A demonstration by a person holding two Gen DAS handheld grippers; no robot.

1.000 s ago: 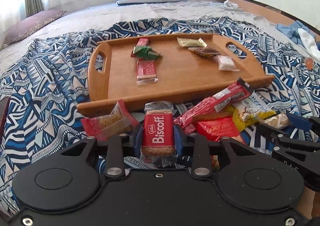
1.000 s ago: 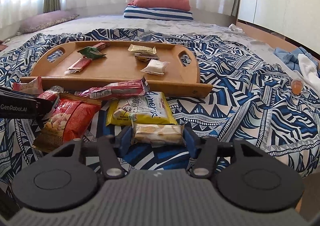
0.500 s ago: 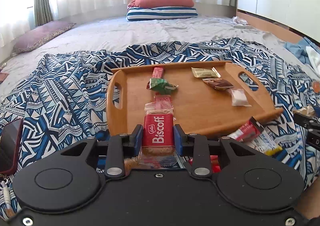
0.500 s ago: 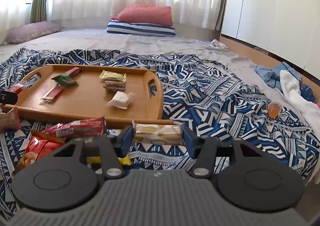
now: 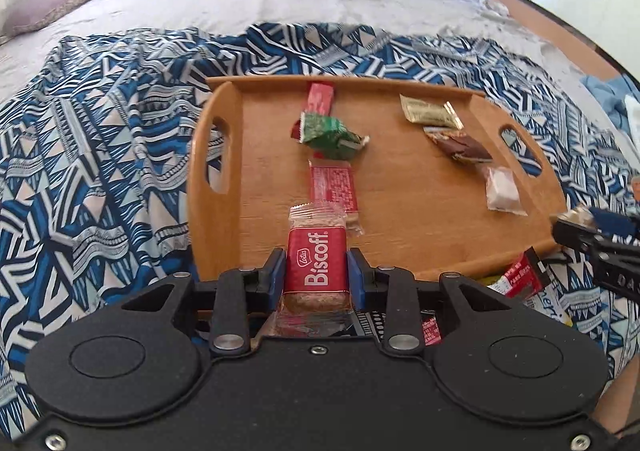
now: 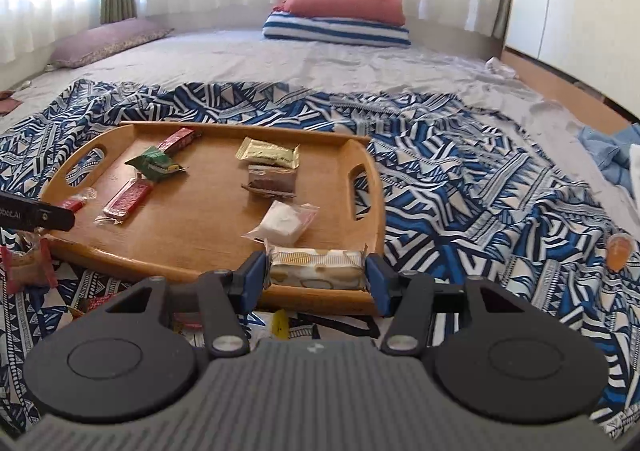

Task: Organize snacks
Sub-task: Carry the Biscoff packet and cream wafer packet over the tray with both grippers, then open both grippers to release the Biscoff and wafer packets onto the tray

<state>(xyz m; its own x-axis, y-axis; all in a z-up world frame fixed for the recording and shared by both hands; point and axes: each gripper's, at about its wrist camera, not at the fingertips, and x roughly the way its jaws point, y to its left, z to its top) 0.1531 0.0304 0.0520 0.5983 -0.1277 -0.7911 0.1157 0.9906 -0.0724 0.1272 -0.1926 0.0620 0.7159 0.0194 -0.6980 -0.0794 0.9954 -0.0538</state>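
My left gripper (image 5: 316, 271) is shut on a red Biscoff packet (image 5: 316, 257) and holds it above the near left edge of the wooden tray (image 5: 224, 219). My right gripper (image 6: 318, 273) is shut on a cream wafer packet (image 6: 318, 267) held crosswise over the tray's near right edge (image 6: 320, 297). On the tray lie a red bar (image 5: 332, 187), a green wrapper (image 5: 328, 131), a gold packet (image 6: 268, 153), a brown bar (image 6: 270, 179) and a white packet (image 6: 282, 225).
The tray sits on a blue-and-white patterned blanket (image 6: 460, 191) on a bed. Loose snacks lie in front of the tray (image 5: 524, 275), some hidden under the grippers. Pillows (image 6: 340, 15) are at the far end. An orange cup (image 6: 618, 253) stands at the right.
Both grippers have lifted their packets off the blanket and moved forward over the tray's near edge. The snack pile now lies below and behind them.
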